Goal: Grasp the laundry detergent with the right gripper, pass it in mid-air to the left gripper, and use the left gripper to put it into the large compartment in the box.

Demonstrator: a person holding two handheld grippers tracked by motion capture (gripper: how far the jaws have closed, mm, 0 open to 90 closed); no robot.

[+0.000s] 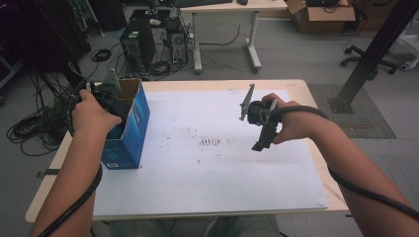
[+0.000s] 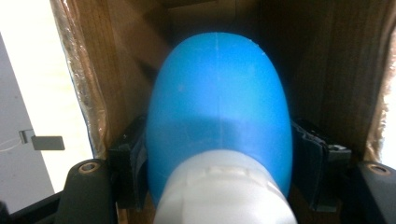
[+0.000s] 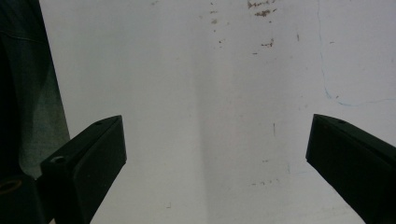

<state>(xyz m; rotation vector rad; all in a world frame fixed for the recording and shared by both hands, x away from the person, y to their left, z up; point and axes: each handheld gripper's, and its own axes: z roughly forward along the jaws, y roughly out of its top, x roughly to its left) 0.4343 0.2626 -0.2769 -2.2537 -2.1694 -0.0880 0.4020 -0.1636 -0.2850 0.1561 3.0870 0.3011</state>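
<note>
Blue bottle [image 2: 217,116] with a white cap sits deep inside the blue cardboard box [image 1: 129,129], close to the brown walls on both sides. Left gripper [image 1: 101,96] reaches down into the box's open top, its jaws hugging the bottle's sides. That box stands at the table's [image 1: 296,89] left edge. Right gripper [image 1: 262,131] hangs wide open over the bare white sheet [image 1: 207,173], with lots of room around it.
</note>
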